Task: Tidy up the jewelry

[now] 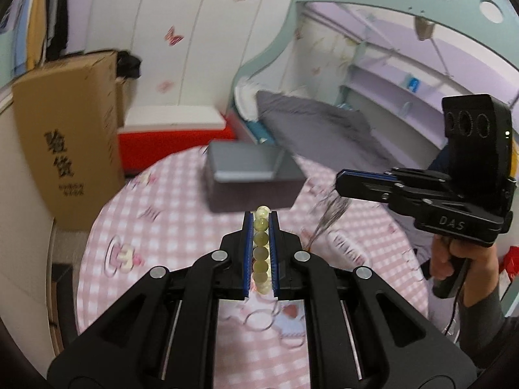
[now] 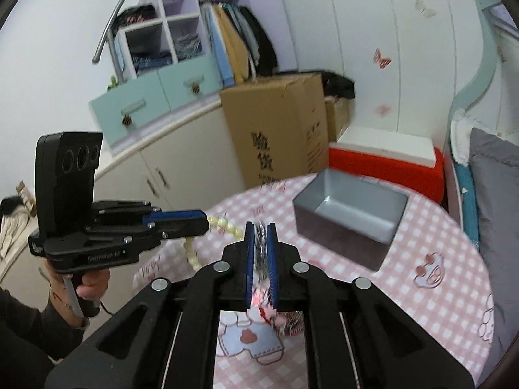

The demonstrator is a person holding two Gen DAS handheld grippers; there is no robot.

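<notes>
L gripper (image 1: 260, 223) is clamped narrow on a bracelet of pale yellow-green round beads (image 1: 261, 246), held above the pink-and-white checked tablecloth (image 1: 168, 227), short of the open grey rectangular box (image 1: 249, 175). R gripper (image 2: 260, 230), w/ jaws pinched close, holds a thin silvery chain w/ a red-pink bit dangling (image 2: 261, 253), also over the cloth, box ahead to its right. Looks like the carry step, both pieces mid-air. Next probably needs each tip brought over the box opening, then released; the loose chain could snag.
</notes>
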